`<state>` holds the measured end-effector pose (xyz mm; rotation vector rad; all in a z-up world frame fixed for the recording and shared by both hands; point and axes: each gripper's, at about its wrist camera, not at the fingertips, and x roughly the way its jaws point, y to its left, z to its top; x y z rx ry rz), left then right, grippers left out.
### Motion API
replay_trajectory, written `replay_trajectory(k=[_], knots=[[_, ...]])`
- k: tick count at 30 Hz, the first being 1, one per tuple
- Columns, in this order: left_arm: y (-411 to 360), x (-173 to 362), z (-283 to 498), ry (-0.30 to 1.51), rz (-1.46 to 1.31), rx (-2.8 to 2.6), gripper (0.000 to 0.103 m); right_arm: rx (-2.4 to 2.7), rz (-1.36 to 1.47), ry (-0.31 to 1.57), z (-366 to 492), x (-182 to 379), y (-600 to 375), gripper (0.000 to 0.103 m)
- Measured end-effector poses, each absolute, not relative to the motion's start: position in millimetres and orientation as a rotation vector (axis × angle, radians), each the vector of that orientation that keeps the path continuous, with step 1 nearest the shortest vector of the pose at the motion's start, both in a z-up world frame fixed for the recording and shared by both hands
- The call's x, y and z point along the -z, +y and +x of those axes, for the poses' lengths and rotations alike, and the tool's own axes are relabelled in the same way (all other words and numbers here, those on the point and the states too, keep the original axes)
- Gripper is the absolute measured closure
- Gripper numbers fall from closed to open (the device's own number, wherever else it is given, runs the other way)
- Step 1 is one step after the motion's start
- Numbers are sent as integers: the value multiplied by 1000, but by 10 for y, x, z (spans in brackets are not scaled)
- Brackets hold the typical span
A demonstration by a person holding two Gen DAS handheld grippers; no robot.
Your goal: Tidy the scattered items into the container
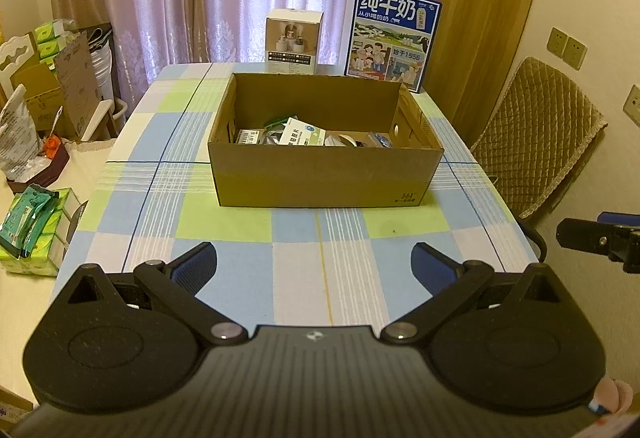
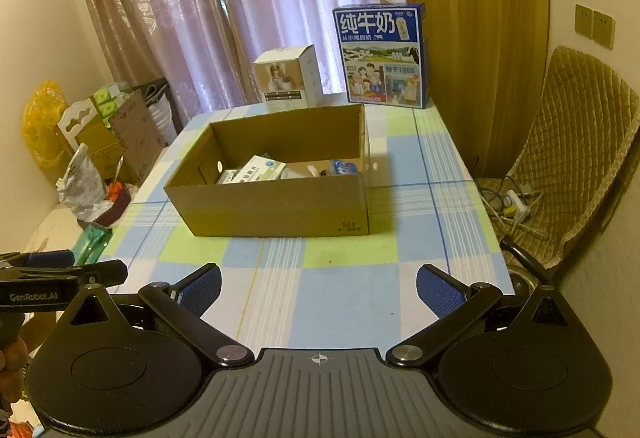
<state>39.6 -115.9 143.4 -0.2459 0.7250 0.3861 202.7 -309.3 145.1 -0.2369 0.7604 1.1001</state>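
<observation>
An open cardboard box point(image 1: 320, 178) point(image 2: 280, 210) stands in the middle of the checked tablecloth. Inside it lie several small items, among them a white and green medicine carton point(image 1: 302, 136) point(image 2: 260, 169) and a blue packet point(image 2: 343, 168). My left gripper point(image 1: 314, 262) hovers open over the near part of the table, well short of the box, with nothing between its blue pads. My right gripper point(image 2: 318, 288) is open too, held at a similar distance from the box and empty. Each gripper's body shows at the edge of the other's view.
A blue milk carton case point(image 1: 394, 38) point(image 2: 382, 54) and a small white product box point(image 1: 294, 40) point(image 2: 288, 80) stand at the table's far end. A quilted chair point(image 1: 548, 134) point(image 2: 568, 158) is on the right. Tissue packs point(image 1: 28, 234) and clutter fill the left side surface.
</observation>
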Motion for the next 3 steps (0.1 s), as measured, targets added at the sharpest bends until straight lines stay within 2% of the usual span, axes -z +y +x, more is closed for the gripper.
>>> replay_trajectory(k=[3], knots=[[-1161, -1430, 391, 715, -242, -377, 1, -1099, -238, 763, 2023, -1429, -3086, 2]])
